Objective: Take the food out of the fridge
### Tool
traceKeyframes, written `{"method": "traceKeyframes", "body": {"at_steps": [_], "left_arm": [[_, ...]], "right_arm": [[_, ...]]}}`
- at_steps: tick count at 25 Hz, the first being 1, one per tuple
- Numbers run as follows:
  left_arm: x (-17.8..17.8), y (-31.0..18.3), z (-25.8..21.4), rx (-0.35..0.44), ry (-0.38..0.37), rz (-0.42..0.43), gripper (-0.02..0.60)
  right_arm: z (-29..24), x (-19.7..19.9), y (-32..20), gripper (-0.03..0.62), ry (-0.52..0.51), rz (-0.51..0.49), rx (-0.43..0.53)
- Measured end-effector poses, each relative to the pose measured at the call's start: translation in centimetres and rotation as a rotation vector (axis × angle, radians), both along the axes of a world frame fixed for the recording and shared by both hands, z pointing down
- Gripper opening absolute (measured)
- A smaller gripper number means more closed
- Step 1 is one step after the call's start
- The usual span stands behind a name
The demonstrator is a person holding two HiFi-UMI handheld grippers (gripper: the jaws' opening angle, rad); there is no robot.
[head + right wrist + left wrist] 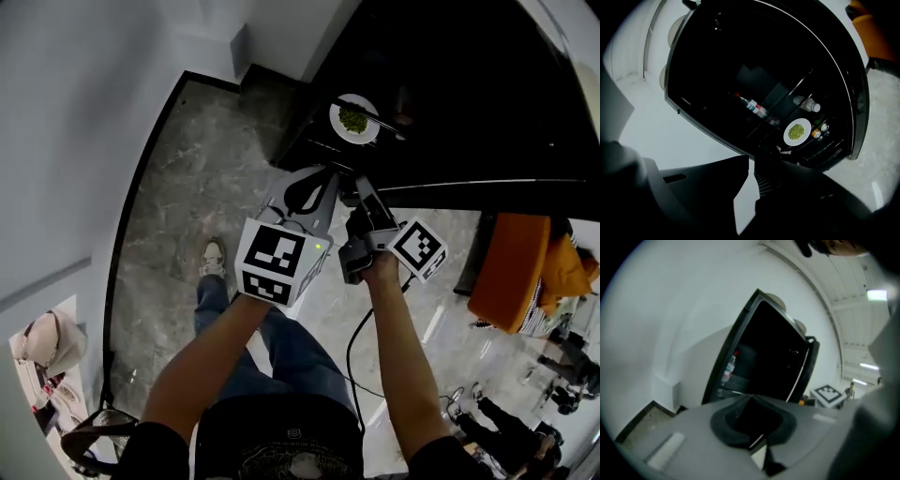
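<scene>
Plate point(797, 131) of chopped green food sits on a shelf inside the fridge point(441, 141), which stands open and dark in front of you; the plate is small, white and the brightest thing in there. Your right tool point(753, 161) points at that opening with its jaws brought together and nothing between them. The plate lies well beyond the tips, a little to their right in the right gripper view. Just above the plate stands a white-capped bottle point(809, 105), just beside it are small jars point(819, 130), and further along the shelf is a bottle with a coloured label point(757, 108); all that print is too small to read.

Your left tool point(751, 401) is closed too and holds nothing, held out apart from the fridge. Its view shows a clear bottle with a red cap point(729, 367) upright at the fridge's left edge, label unreadable.

From your head view both forearms reach out over the grey marbled floor point(187, 197), the tools near each other. Their cubes carry black-and-white square markers, patterns rather than words. A black cable point(352, 352) hangs from the right tool. Your shoe point(214, 258) shows below the left tool, a white wall point(75, 122) runs along the left, and an orange seat point(511, 272) stands right of the fridge
</scene>
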State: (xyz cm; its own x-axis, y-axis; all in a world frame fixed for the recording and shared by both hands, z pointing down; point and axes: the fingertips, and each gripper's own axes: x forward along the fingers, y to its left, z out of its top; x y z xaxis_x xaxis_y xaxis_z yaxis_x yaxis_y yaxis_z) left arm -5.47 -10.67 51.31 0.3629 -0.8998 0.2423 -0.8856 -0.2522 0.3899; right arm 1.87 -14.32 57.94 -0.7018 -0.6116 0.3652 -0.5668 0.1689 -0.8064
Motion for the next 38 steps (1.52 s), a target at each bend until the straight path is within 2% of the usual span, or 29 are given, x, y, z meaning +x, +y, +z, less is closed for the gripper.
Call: {"method": "traceKeyframes", "body": {"at_steps": [5, 9, 16, 22, 33, 38], "left_arm": [[0.7, -1.6, 3.0, 0.024, -0.013, -0.011, 0.003], [1.6, -2.3, 5.2, 0.029, -0.003, 0.002, 0.003], [1.9, -3.1, 9.8, 0.042, -0.006, 0.023, 0.003], [1.8, -5.0, 12.2, 0.079, -0.015, 0.039, 0.003], [1.9, -6.7, 15.0, 0.083, -0.060, 0.056, 0.003], [1.5, -6.5, 15.1, 0.069, -0.066, 0.048, 0.003]], "right_arm": [[5.2, -0.3, -2.2, 0.013, -0.066, 0.033, -0.038], [9.1, -0.2, -4.0, 0.069, -0.136, 0.059, -0.078], [16.5, -0.1, -9.0, 0.097, -0.270, 0.181, -0.131], [20.5, 0.6, -12.4, 0.127, -0.358, 0.270, -0.162], [22.7, 0.6, -15.7, 0.127, -0.478, 0.332, -0.227], [23.2, 0.8, -15.8, 0.057, -0.497, 0.371, -0.293]]}}
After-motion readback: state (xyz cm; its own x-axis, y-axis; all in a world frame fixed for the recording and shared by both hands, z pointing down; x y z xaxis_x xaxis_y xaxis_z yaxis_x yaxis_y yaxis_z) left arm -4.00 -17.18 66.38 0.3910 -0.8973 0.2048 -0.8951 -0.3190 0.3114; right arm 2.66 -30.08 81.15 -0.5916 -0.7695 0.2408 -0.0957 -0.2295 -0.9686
